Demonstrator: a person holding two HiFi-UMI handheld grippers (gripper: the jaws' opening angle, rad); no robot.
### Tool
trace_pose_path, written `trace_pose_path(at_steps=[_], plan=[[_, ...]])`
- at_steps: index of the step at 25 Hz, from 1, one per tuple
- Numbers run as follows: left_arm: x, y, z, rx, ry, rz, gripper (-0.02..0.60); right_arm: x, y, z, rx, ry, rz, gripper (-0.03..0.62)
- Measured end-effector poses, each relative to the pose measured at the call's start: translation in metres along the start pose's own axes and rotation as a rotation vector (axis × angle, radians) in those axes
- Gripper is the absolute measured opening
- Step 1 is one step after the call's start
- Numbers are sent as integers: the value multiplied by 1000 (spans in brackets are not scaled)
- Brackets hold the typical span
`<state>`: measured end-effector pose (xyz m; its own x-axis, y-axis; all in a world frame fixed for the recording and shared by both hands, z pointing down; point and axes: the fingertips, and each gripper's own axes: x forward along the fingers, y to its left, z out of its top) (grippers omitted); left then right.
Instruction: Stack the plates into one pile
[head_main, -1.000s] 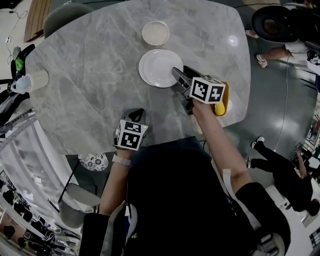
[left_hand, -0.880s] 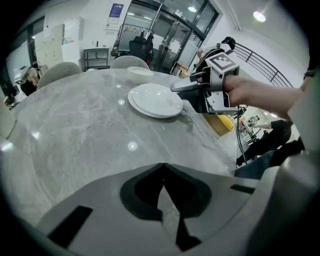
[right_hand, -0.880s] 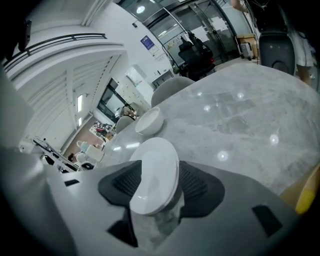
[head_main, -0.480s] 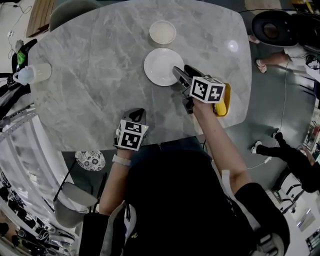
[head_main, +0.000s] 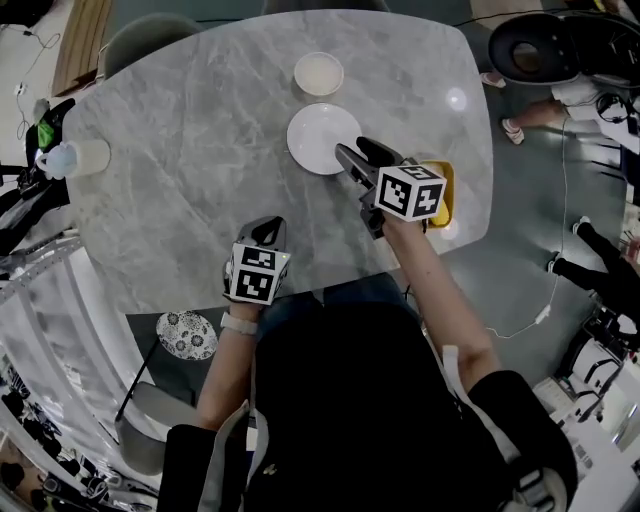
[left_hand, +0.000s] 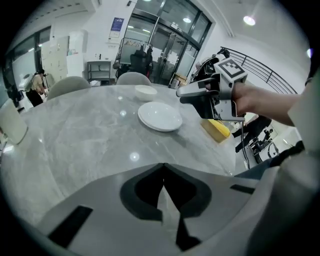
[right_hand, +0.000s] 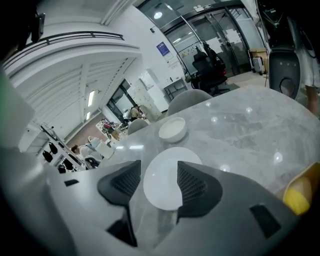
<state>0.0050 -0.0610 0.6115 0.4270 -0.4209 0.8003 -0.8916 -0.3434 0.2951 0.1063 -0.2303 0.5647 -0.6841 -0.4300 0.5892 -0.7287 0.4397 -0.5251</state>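
The white plate (head_main: 322, 138) lies flat on the grey marble table (head_main: 180, 170), with a small white bowl (head_main: 318, 73) just beyond it and apart from it; both look glazed, so I judge them stiff, smooth and slippery, moderately heavy, and liable to chip if dropped or knocked together; the plate sits low on the stone, so the best hold is probably its raised rim at the near edge, one jaw above and one slid under; the right gripper (head_main: 358, 153) hangs over that near rim and seems clear of it, its jaws spread wide after just opening; they pinch nothing, and the plate shows beyond the gap; the left gripper (head_main: 268, 228) hovers over bare table well short of the plate, jaws pressed together and empty; a yellow object (head_main: 440, 190) lies near the table's right edge.
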Motion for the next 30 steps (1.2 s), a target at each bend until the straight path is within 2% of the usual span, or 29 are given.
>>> trace_pose_path(at_steps=[10, 15, 23, 30], plan=[[-40, 8, 54, 96, -143, 24, 9, -52, 57, 14, -120, -98, 5, 97], [-68, -1, 83, 138, -226, 27, 9, -85, 87, 22, -209, -140, -2, 53], [-129, -27, 143, 182, -450, -16, 9, -143, 132, 42, -330, -242, -11, 37], [-176, -52, 177, 262, -576, -72, 9, -184, 160, 49, -393, -309, -33, 37]])
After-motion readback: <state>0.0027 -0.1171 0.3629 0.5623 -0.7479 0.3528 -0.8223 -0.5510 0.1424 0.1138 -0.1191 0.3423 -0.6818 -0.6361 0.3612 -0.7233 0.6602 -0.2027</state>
